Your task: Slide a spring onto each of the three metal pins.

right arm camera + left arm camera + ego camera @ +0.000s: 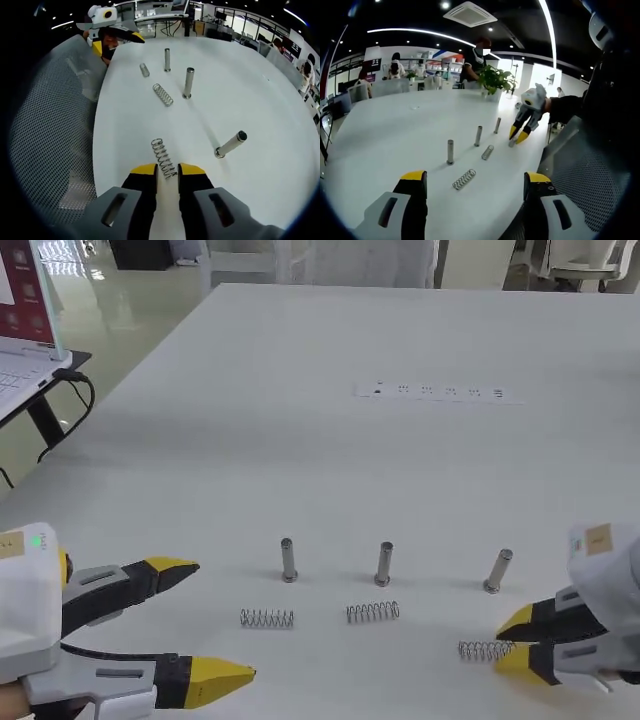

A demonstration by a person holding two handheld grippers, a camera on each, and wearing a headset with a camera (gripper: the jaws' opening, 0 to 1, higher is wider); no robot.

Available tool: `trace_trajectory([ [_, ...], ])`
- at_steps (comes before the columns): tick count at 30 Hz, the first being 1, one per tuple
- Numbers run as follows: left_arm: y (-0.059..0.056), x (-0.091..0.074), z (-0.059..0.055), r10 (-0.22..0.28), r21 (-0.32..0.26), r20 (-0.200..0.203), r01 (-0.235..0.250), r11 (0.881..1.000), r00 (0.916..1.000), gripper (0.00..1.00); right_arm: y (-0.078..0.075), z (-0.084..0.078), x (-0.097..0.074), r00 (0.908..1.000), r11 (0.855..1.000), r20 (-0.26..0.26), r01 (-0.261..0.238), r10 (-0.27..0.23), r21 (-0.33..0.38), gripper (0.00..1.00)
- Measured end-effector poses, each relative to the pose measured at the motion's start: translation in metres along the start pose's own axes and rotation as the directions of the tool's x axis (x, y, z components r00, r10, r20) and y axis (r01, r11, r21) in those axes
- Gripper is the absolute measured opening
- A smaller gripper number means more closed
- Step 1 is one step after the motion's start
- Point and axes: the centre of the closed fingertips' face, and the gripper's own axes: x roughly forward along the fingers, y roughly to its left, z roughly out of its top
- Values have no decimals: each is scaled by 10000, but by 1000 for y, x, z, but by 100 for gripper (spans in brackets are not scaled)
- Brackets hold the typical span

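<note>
On a white worktop (330,470), three metal pins stand in a row with a spring lying just in front of each.

The left tool (222,620) comes in low from the lower left corner of the head view, held level and pointing right towards the row. Its yellow-tipped jaws are spread wide and hold nothing. In the left gripper view this tool (475,176) frames the left spring (464,179), which lies on the worktop ahead of the tips, apart from them.

The right tool (500,643) comes in from the lower right, pointing left, close to the surface. Its jaws are drawn narrow, one on each side of the near end of the right spring (485,649). In the right gripper view the spring (162,155) runs away from between the yellow tips of the tool (168,170). Whether they actually pinch it I cannot tell. The spring lies flat on the worktop.

The left pin (288,560) and middle pin (384,563) stand upright. The right pin (497,571) seems to lean slightly and stands just beyond the right tool. The left spring (267,618) and middle spring (373,612) lie loose.
</note>
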Motion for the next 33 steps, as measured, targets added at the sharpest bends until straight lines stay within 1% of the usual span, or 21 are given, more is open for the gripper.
trace_trajectory([
  [2,0,0,0,-8,-10,4,8,10000,10000,75,3,2,1,10000,9995,-35,-60,59,-309,13],
  [6,-1,0,0,-21,-1,2,21,10000,10000,75,4,2,3,9998,9985,-168,-121,113,-536,10],
  [12,-2,0,3,-59,65,40,59,10000,10000,75,4,0,1,9995,9989,-276,-150,138,-445,9],
  [16,-5,0,6,-120,138,47,120,9998,9999,75,2,2,-2,9998,9993,-185,-6,-1,-370,9],
  [19,-8,-1,8,-245,221,4,245,9995,9997,74,3,9,-7,10000,9997,16,-20,20,-254,9],
  [24,-16,-3,17,-454,413,55,451,9981,9990,73,3,17,-13,9999,9997,133,31,-28,-227,9],
  [30,-28,-2,29,-810,721,152,797,9942,9966,71,5,32,-23,9994,9991,318,140,-127,-404,9],
  [33,-33,1,32,-1038,886,43,1030,9907,9946,70,7,41,-28,9990,9987,429,140,-119,-484,9],
])
